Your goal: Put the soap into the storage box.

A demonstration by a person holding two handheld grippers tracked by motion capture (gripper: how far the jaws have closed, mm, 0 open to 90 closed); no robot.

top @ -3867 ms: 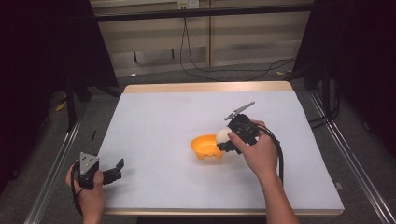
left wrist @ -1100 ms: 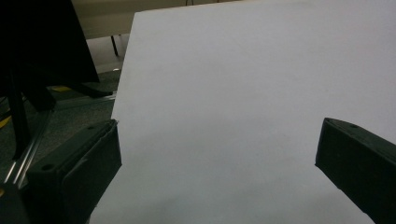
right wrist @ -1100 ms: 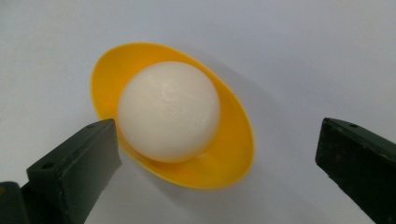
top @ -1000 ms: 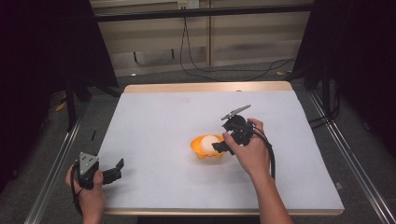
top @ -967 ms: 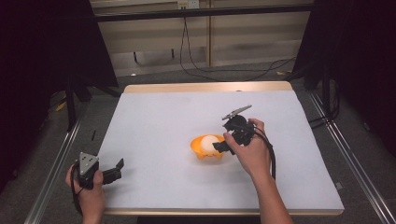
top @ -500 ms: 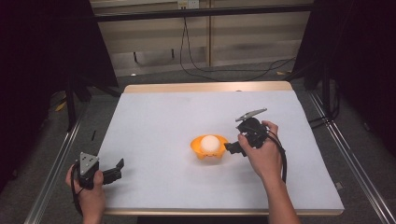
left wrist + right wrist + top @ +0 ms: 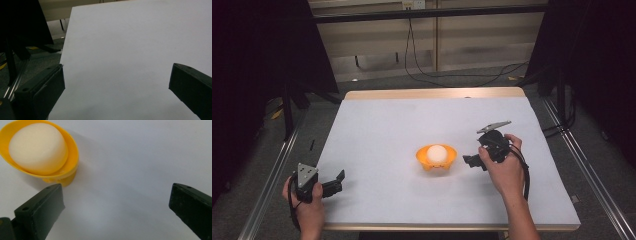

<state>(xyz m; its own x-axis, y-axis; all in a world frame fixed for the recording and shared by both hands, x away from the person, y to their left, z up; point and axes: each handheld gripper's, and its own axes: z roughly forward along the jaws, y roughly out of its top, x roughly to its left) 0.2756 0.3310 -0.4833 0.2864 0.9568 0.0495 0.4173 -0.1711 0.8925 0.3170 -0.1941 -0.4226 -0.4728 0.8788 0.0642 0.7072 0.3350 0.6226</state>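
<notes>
High view: right gripper (image 7: 472, 161), jaws apart, just beside the orange bowl (image 7: 436, 159) holding a white ball (image 7: 437, 152).

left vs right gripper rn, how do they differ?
The left gripper sits at the table's near left corner, far from the bowl; the right gripper sits just right of the bowl. Left faces bare table; right has the bowl with the white ball beyond one jaw. Both are open and empty.

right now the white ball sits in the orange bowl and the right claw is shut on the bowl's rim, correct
Not quite. The white ball does sit in the orange bowl, but the right claw is open and clear of the bowl, beside it, as the right gripper view shows.
</notes>
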